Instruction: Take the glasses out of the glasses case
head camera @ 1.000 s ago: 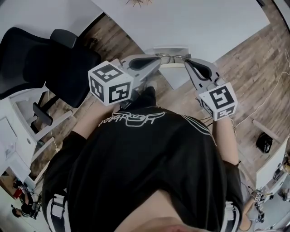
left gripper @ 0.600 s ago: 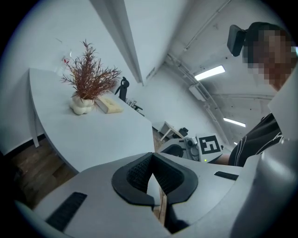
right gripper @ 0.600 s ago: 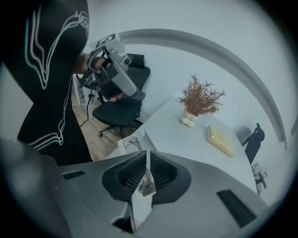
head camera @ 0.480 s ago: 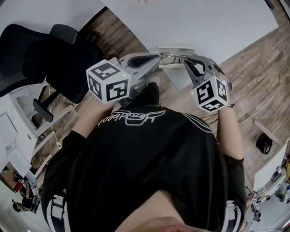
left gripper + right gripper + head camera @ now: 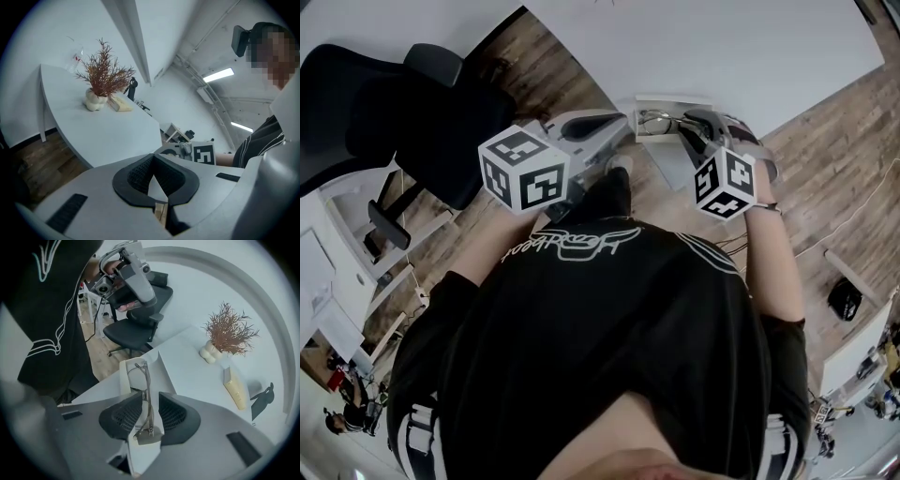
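Note:
The glasses [image 5: 654,120], folded and thin-framed, lie in the open white case [image 5: 675,98] at the near corner of the table. My right gripper [image 5: 686,128] reaches the case from the right. In the right gripper view the glasses [image 5: 146,378] run lengthwise between its pads, and the gripper [image 5: 150,395] stands open around them, above the case [image 5: 123,376]. My left gripper [image 5: 623,120] hovers at the case's left edge. In the left gripper view its pads [image 5: 153,157] meet at the tips, with only table and floor showing behind them.
The white table [image 5: 722,47] carries a dried plant in a vase [image 5: 213,352] and a pale yellow box [image 5: 234,387] farther back. A black office chair [image 5: 394,103] stands at the left on the wooden floor [image 5: 825,141]. The person's body fills the lower head view.
My right gripper has rolled and moved left and forward, up to the glasses in the case. The left gripper has hardly moved.

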A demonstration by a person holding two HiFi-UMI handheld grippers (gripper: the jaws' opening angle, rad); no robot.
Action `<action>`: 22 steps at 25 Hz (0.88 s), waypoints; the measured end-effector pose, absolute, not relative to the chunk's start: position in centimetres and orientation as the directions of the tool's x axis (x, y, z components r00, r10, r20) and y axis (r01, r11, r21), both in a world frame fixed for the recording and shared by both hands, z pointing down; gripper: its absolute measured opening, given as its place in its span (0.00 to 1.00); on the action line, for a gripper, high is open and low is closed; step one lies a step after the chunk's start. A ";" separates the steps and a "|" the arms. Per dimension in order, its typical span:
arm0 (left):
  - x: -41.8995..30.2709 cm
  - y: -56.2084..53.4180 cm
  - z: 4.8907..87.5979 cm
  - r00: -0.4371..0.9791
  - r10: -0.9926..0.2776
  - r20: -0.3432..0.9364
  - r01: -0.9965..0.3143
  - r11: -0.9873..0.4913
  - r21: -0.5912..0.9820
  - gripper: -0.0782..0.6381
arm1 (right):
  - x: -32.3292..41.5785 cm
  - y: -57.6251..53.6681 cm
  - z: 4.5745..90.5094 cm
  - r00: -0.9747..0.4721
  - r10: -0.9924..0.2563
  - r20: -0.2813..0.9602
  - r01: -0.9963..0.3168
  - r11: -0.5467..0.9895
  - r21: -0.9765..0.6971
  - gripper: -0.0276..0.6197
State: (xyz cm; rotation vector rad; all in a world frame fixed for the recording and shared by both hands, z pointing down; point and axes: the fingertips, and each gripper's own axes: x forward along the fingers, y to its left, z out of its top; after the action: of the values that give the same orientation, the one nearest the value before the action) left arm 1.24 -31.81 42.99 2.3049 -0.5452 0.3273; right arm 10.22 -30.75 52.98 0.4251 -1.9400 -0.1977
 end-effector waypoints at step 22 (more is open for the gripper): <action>0.0 -31.7 43.7 0.865 -0.326 0.382 -0.501 -0.615 0.609 0.12 | 9.4 -31.5 54.9 -0.303 -0.377 0.875 -0.161 0.925 0.343 0.08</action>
State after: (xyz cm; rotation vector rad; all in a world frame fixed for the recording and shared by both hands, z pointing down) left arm -0.05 -31.69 43.72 2.2830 -0.5949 0.3005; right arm 9.37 -31.54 54.93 0.3946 -1.8849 -0.2252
